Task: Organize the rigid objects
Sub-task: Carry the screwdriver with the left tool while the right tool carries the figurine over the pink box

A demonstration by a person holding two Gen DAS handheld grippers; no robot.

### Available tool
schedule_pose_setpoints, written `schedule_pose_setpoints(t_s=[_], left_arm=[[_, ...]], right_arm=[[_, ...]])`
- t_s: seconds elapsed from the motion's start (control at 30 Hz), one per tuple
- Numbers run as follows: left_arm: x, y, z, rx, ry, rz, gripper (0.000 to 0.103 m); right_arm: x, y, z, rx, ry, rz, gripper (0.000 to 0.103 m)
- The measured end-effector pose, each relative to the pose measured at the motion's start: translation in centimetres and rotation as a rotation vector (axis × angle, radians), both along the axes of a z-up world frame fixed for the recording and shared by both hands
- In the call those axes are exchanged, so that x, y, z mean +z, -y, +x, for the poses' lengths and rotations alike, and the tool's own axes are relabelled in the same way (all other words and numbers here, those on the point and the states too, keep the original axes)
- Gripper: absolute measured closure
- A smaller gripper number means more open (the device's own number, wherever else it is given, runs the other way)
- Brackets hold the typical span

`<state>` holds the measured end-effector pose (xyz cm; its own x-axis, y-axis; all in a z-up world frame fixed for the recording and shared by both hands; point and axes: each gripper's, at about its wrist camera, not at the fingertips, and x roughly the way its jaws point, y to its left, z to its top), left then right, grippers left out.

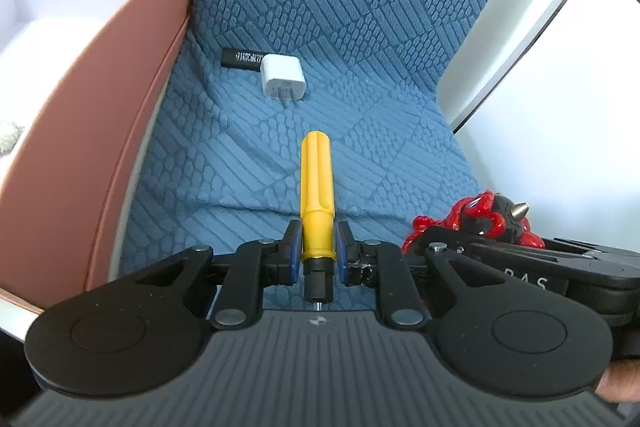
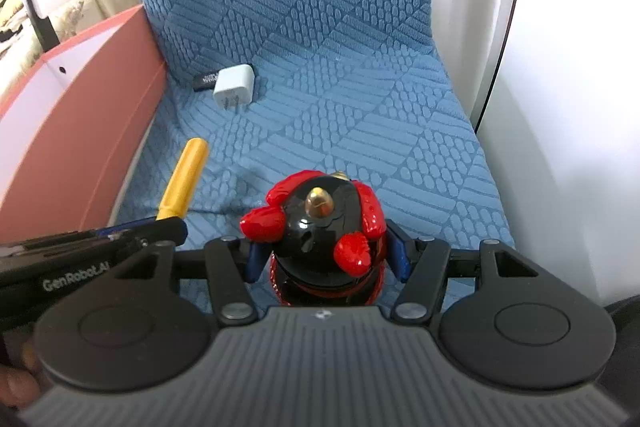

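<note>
My left gripper [image 1: 318, 247] is shut on a yellow-handled screwdriver [image 1: 317, 195], gripping it near its black collar, with the handle pointing away over the blue seat. The screwdriver also shows in the right wrist view [image 2: 184, 183]. My right gripper [image 2: 324, 251] is shut on a red and black figurine [image 2: 320, 239] with a gold spike on top. The figurine also shows at the right of the left wrist view [image 1: 480, 223]. A white charger plug [image 1: 283, 77] and a black stick [image 1: 240, 58] lie at the back of the seat.
A pink open box [image 1: 100, 131] with a white inside stands to the left of the blue textured seat cushion [image 1: 360, 27]. A white wall or panel [image 1: 560, 107] runs along the right side. The charger [image 2: 234, 87] lies near the box corner.
</note>
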<state>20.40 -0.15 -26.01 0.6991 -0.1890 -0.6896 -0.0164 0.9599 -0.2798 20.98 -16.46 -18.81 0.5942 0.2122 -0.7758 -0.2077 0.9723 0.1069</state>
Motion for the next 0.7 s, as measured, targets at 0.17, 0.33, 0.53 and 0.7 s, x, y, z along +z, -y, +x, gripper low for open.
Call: schedule_pose_setpoints(t_s=[0.17,0.33,0.53,0.7], left_arm=[[2.3,-0.4,-0.1,0.002,0.018,0.002,0.082],[4.7,-1.0,-0.2,0.002,0.031,-0.006,0.082],[7.8,-2.3,-0.1,0.027,0.057,-0.01,0.082],[10.6,-3.5,0.2,0.037,0.082,-0.016,0.082]], right_arm=[[1.7,0.0,-0.3,0.007,-0.005,0.005,0.041],[3.9,-0.7,-0.5,0.027,0.007,0.015,0.041],[7.0,-2.1,-0.3,0.06,0.038,0.033,0.041],[9.8,-3.5,0.1,0.085,0.069,0.052,0.041]])
